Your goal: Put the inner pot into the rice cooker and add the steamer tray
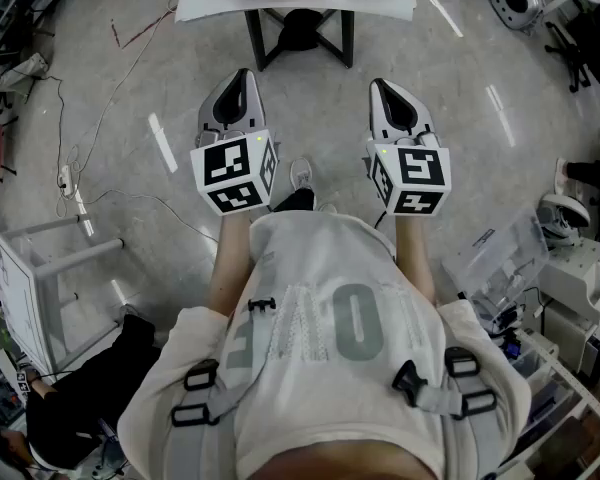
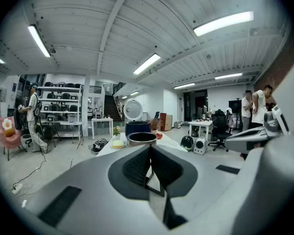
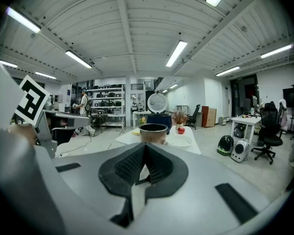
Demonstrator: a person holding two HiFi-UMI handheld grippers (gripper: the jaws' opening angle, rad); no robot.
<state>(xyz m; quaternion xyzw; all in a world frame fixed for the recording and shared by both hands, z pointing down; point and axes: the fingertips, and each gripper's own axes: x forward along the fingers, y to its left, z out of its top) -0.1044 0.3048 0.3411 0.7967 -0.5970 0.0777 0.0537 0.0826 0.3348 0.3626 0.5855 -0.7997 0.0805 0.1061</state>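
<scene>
Both claws are being kept shut with nothing between the jaws. The left gripper [image 1: 238, 76] and the right gripper [image 1: 380, 86] are being held side by side, well short of the white table [image 1: 210, 6]. Their tips are being aimed toward it and a little downward.

Inner pot [image 3: 153, 131]: being seen upright at the table's near end, with a metal wall and a dark open mouth. It is standing apart from the other things on the table.

Rice cooker [image 3: 159, 120]: its dark blue body is being seen on the table directly behind the inner pot. Its round white lid [image 3: 157, 103] is being held up open.

Steamer tray [image 3: 179, 142]: a shallow white round dish is being taken for it, though detail is being lost at this range. It is lying flat on the table just right of the inner pot.

Red apple [image 3: 181, 129]: being seen on the table behind the tray, right of the cooker.

Yellow item [image 2: 118, 143]: being seen on the table left of the pot; its kind cannot be made out.

From the head view only the table's near edge is being caught, with the person [image 1: 330, 318] standing back from it.
</scene>
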